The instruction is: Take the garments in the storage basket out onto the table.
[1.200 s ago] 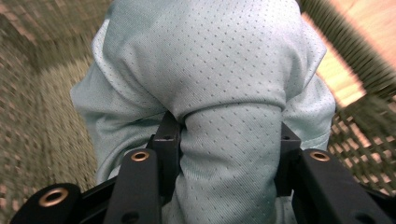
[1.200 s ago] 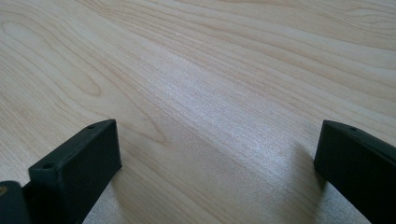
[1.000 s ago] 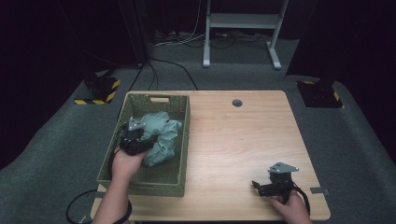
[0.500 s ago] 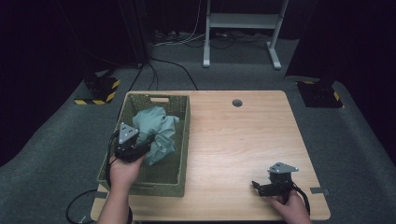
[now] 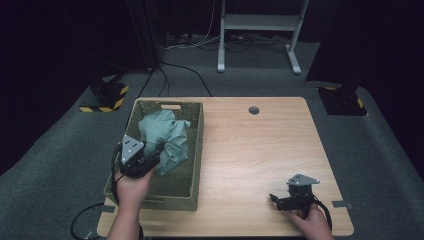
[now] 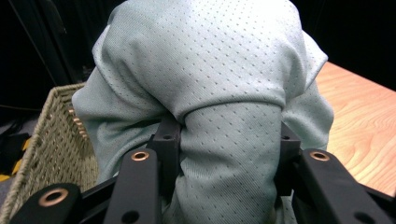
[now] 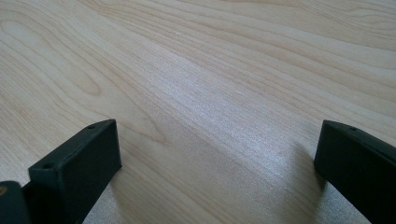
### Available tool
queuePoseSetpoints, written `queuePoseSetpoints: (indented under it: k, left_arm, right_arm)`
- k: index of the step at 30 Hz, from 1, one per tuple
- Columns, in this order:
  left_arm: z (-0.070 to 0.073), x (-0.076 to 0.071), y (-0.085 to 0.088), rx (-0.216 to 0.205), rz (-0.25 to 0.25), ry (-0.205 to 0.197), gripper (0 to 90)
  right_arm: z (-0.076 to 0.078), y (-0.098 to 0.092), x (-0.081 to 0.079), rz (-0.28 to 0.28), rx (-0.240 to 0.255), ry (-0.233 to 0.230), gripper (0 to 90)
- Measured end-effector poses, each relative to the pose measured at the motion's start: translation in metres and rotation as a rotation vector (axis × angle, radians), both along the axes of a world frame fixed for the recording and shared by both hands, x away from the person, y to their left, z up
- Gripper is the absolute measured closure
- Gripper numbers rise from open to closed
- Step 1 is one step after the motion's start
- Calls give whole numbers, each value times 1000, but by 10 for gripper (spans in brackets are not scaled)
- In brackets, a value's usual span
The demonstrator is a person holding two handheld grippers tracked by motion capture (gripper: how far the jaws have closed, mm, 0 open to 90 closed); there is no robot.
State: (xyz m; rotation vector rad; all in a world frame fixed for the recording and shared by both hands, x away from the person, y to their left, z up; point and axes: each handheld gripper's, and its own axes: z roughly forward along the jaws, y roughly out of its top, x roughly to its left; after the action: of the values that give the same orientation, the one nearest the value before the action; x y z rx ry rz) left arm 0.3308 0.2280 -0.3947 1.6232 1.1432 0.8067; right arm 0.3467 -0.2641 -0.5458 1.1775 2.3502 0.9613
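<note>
Green cloth (image 5: 164, 137) now higher above basket (image 5: 192, 150)

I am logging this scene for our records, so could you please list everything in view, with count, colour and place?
Garment: one, pale green, bunched over the basket, clamped in the left gripper.
Basket: one, olive woven, left part of the table.
Table: one, light wood, centre.
Cable hole: one, grey, far edge of the table.
White frame: one, on the floor behind the table.
Left gripper: one, black, over the basket, shut on the garment.
Right gripper: one, black, near right of the table, jaws open.
</note>
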Motion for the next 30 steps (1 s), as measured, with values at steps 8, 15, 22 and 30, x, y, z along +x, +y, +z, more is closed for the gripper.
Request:
queuePoseSetpoints:
  k: [8, 15, 22, 30]
  left_arm:
    - [11, -4, -5, -15, -13, -37, 578]
    - [20, -8, -13, -14, -24, -72, 578]
    - [30, -11, -23, -11, -40, -99, 578]
    - [33, -10, -33, -12, -59, -107, 578]
  right_arm:
    - [0, 0, 0, -1, 1, 1, 0]
    - [0, 0, 0, 1, 1, 0, 0]
    - [0, 0, 0, 1, 0, -1, 0]
    - [0, 0, 0, 1, 1, 0, 0]
